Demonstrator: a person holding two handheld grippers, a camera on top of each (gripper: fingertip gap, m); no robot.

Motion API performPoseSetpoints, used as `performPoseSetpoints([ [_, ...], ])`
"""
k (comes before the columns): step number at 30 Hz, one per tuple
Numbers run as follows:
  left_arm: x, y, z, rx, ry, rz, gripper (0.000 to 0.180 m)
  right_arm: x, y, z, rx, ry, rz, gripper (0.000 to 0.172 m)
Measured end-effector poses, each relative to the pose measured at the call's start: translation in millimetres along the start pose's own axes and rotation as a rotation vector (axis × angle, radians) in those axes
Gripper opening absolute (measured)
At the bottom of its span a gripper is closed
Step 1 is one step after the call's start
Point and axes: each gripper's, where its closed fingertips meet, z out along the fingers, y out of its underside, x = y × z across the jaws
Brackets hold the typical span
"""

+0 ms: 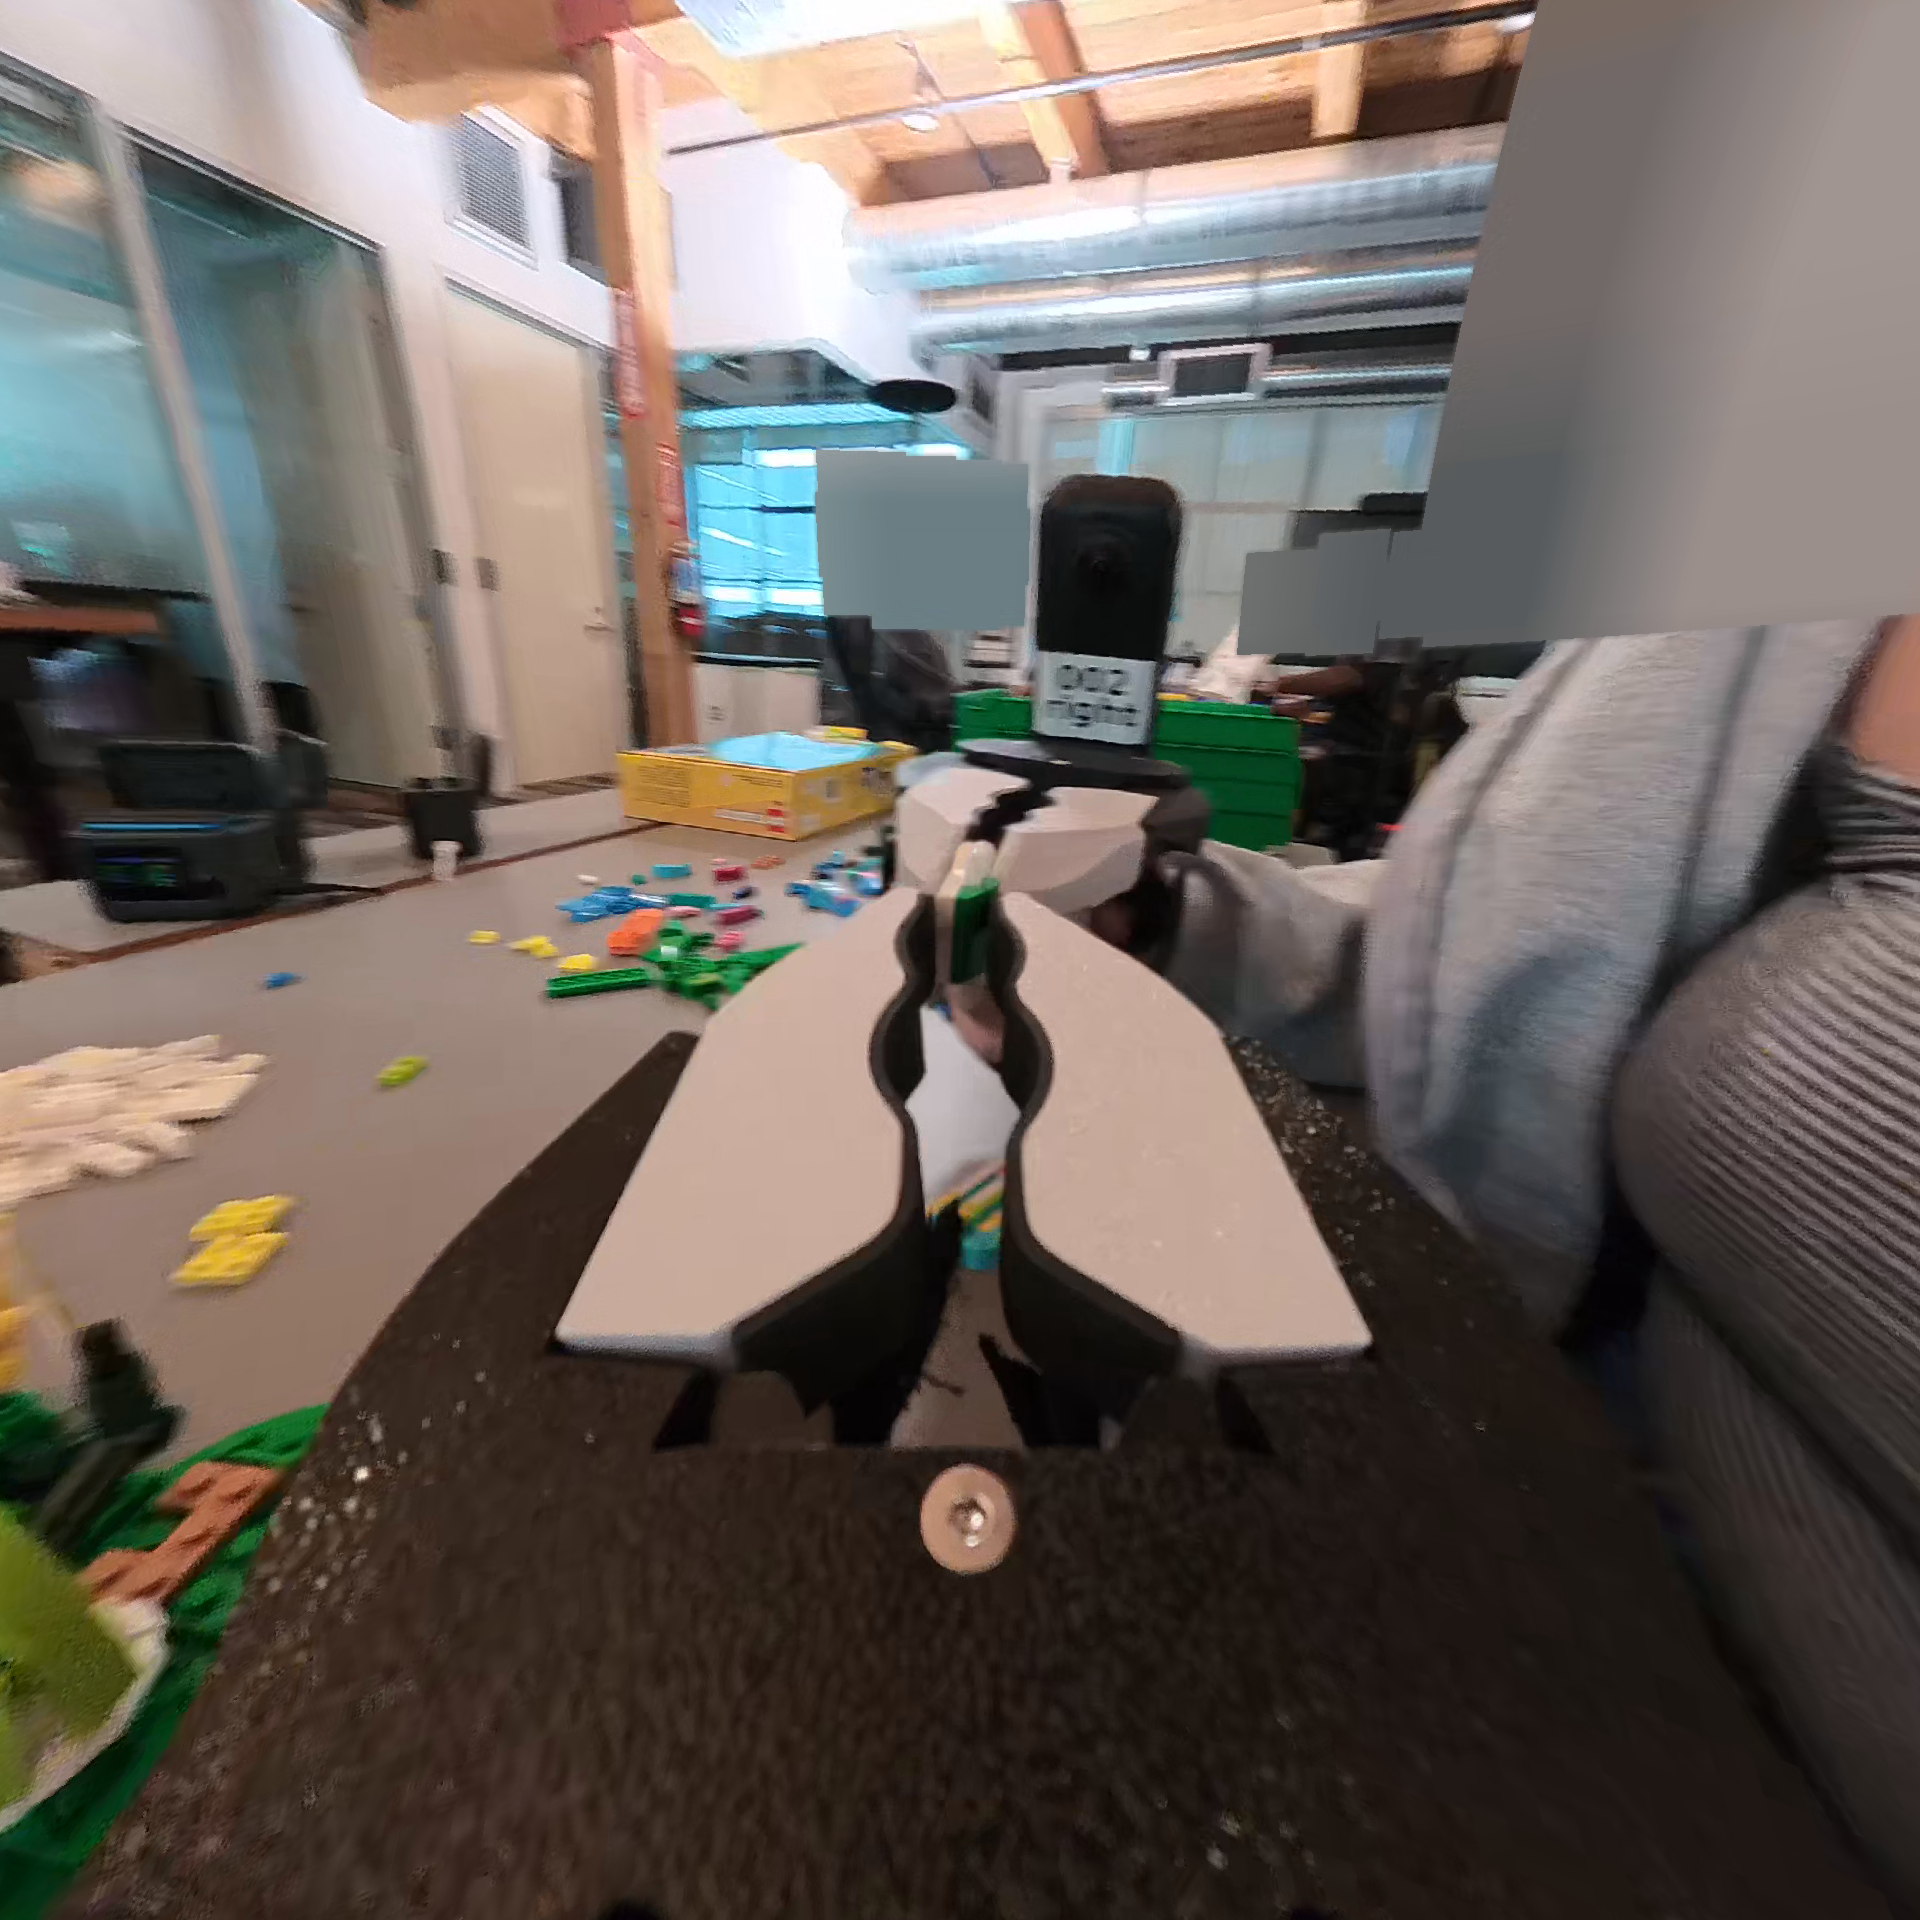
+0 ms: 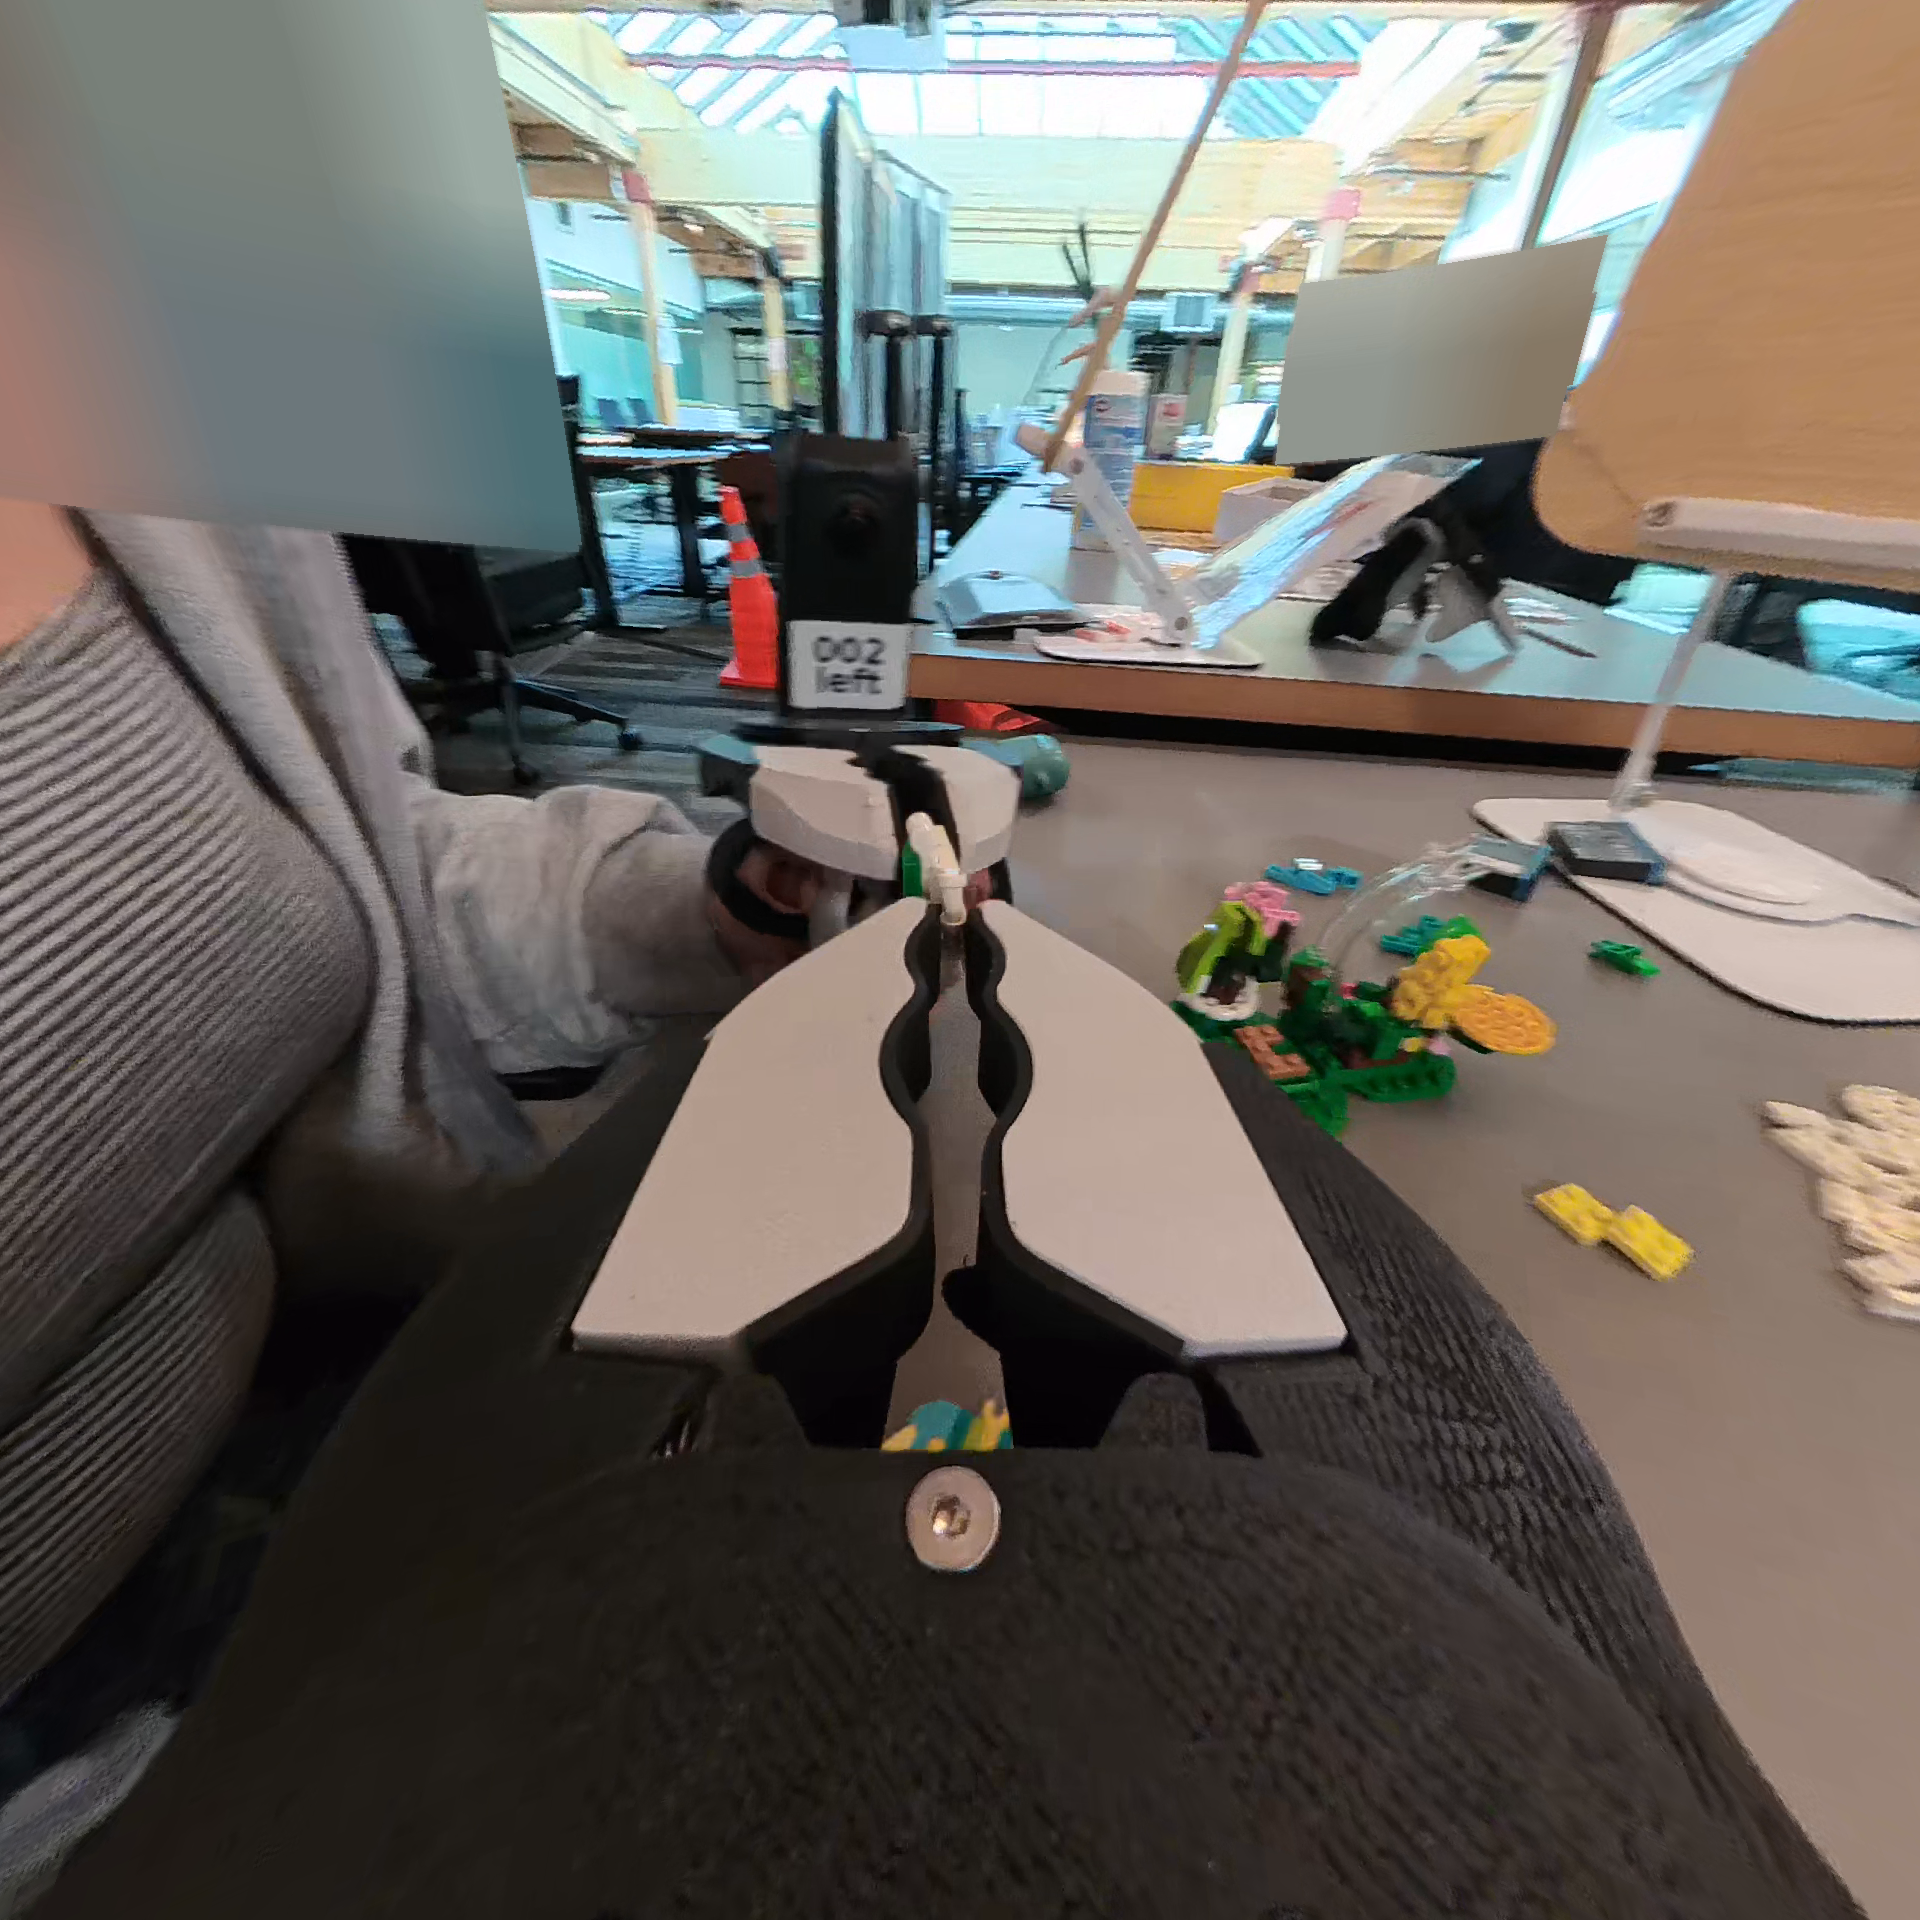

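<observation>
The two grippers face each other tip to tip above the grey table (image 1: pixel 416 1039). My left gripper (image 1: pixel 961 920) is shut on a small green brick (image 1: pixel 975 925), which stands upright between its pads. A thin white piece (image 1: pixel 971 864) joins that brick and reaches across to my right gripper (image 1: pixel 1013 836). In the right wrist view my right gripper (image 2: pixel 951 916) is shut on the near end of the white piece (image 2: pixel 935 857). The green brick (image 2: pixel 912 868) shows behind it at the left gripper (image 2: pixel 904 821).
Loose coloured bricks (image 1: pixel 675 925), a yellow box (image 1: pixel 758 795), green crates (image 1: pixel 1231 764) and a pile of white pieces (image 1: pixel 104 1112) lie on the table. A green built model with a yellow flower (image 2: pixel 1351 1013), yellow bricks (image 2: pixel 1610 1228) and a lamp base (image 2: pixel 1714 894) sit to the right. A person's torso (image 2: pixel 156 883) is close by.
</observation>
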Motion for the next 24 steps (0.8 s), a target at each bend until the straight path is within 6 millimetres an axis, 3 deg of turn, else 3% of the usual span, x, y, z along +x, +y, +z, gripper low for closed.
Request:
performPoseSetpoints([
  [4,-15.4,3.8,2.0,-0.038,-0.193,0.151,0.018,12.7,-2.8,3.0,-0.015,0.162,-0.121,0.003],
  [14,-37.4,6.9,-1.1,-0.139,-0.488,0.403,0.028,20.4,0.2,9.3,-0.072,0.337,-0.31,0.003],
  [20,-34.5,2.9,-0.1,-0.138,-0.527,0.497,0.019,21.1,-3.9,10.2,-0.067,0.395,-0.353,0.002],
  [24,-31.0,1.9,0.7,-0.092,-0.456,0.394,0.018,20.8,-6.4,10.1,-0.054,0.417,-0.366,0.002],
])
